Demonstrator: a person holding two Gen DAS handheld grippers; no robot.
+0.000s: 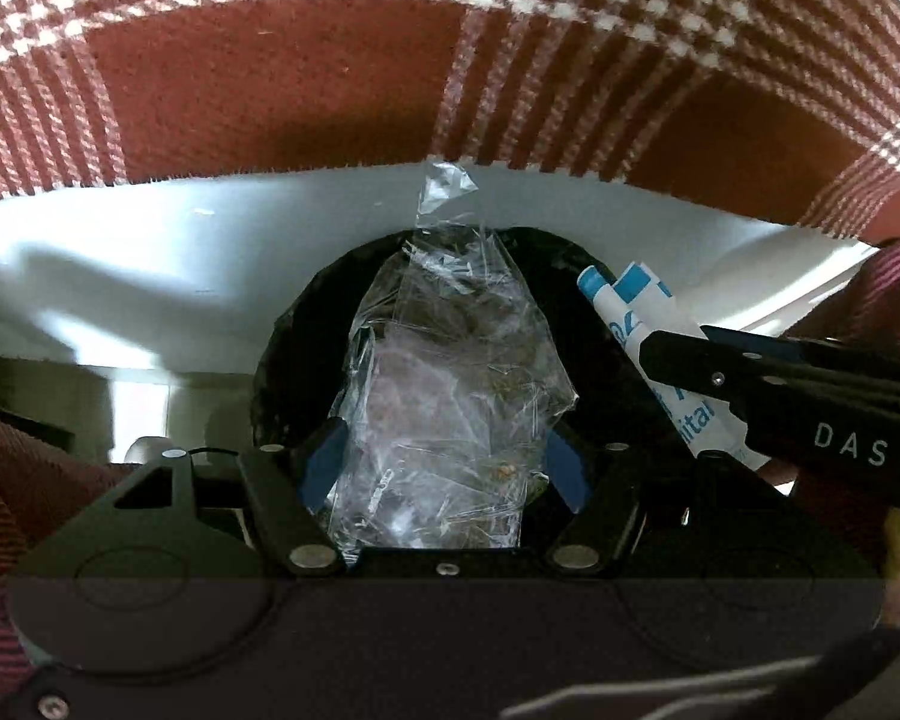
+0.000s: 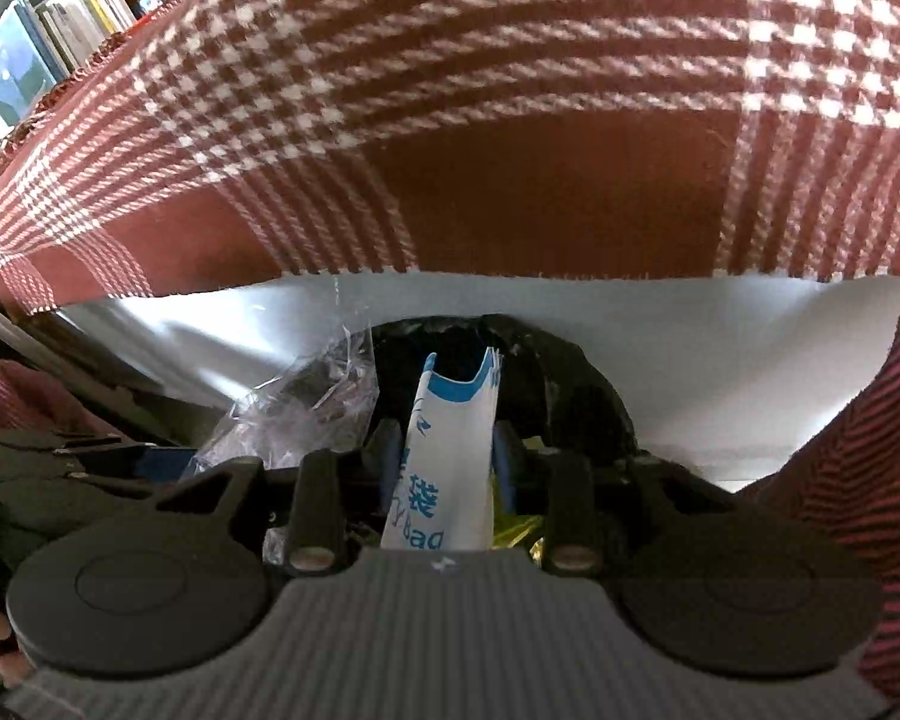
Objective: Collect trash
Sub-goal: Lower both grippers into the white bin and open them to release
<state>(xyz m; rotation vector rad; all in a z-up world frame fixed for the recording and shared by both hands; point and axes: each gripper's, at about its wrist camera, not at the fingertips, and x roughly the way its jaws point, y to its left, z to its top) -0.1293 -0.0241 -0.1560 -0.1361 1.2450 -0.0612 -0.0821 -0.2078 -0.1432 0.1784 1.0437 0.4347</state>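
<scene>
My left gripper (image 1: 444, 462) is shut on a crumpled clear plastic wrapper (image 1: 450, 372), which fills the gap between its blue pads (image 1: 324, 462). It hangs over the round black-lined bin (image 1: 306, 324). My right gripper (image 2: 447, 456) is shut on a white and blue paper bag (image 2: 450, 444) that stands upright between its fingers above the same bin (image 2: 576, 378). In the left wrist view the right gripper (image 1: 678, 339) comes in from the right with the paper bag (image 1: 636, 312), close beside the wrapper. The right wrist view shows the wrapper (image 2: 306, 408) at the left.
A red and white plaid cloth (image 1: 390, 60) hangs just behind the bin, above a white surface (image 1: 150, 252). Striped maroon sleeves (image 2: 870, 450) flank both views. Something shiny and gold (image 2: 513, 531) lies under the paper bag. Books (image 2: 60, 18) stand at the far upper left.
</scene>
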